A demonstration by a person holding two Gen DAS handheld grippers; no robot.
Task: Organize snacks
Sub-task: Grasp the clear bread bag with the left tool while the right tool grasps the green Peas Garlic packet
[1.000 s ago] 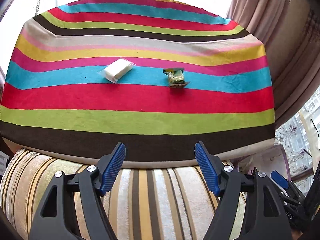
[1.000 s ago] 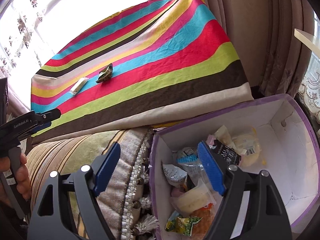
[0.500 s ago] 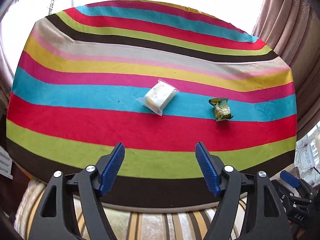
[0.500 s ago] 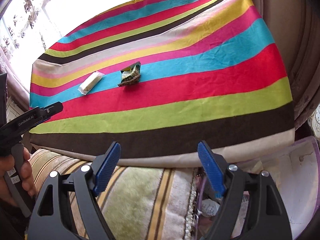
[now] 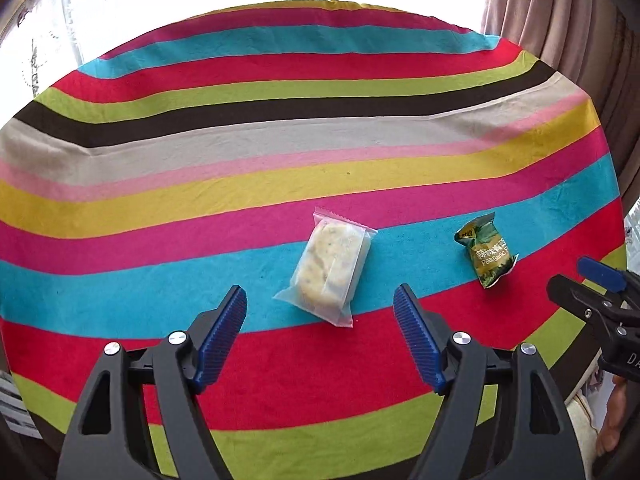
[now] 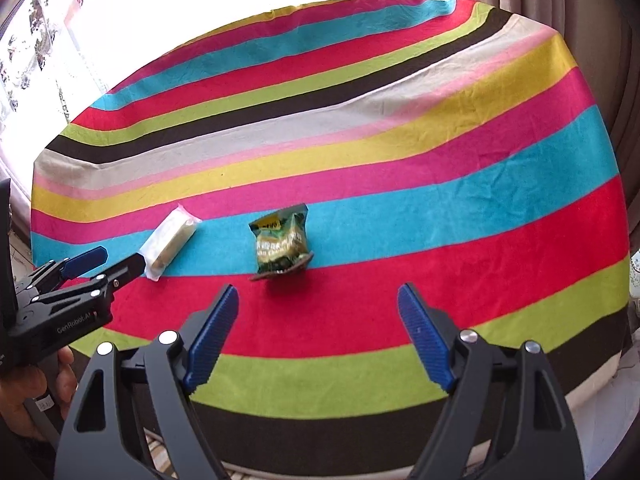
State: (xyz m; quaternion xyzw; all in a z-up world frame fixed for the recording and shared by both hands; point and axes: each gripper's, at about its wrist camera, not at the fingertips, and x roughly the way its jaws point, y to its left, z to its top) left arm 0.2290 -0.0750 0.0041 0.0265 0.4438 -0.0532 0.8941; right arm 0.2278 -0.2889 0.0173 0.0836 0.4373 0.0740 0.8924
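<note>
Left wrist view: a clear bag holding a pale biscuit [image 5: 330, 270] lies on the striped cloth [image 5: 280, 148], across the line where the blue band meets the red, just ahead of the left gripper [image 5: 320, 300]. Its blue pads [image 5: 222, 328] stand wide apart with nothing between them; the jaws have just been opening a little further, and the bag sits beyond the tips, untouched. To the right of the bag, well apart from it on the same blue band, rests a small green packet [image 5: 486, 254] printed with yellow lettering, its ends crimped. At the far right edge the right gripper [image 5: 592, 284] reaches in over the cloth, a hand [image 5: 614, 416] partly seen below it.

From the right wrist view the green packet [image 6: 282, 246] sits ahead of the right gripper [image 6: 318, 300], slightly left of its centre line, at the edge of the blue and red bands. These jaws too are spread wide and empty, with the blue pads [image 6: 426, 336] clear of the packet; they have likewise just widened a touch. The biscuit bag [image 6: 170, 242] lies further left, with the left gripper [image 6: 120, 262] close at its near end and a person's hand [image 6: 24, 384] gripping the handle. Brown curtains [image 6: 600, 40] hang at the right, and bright window light washes out the background beyond the table
</note>
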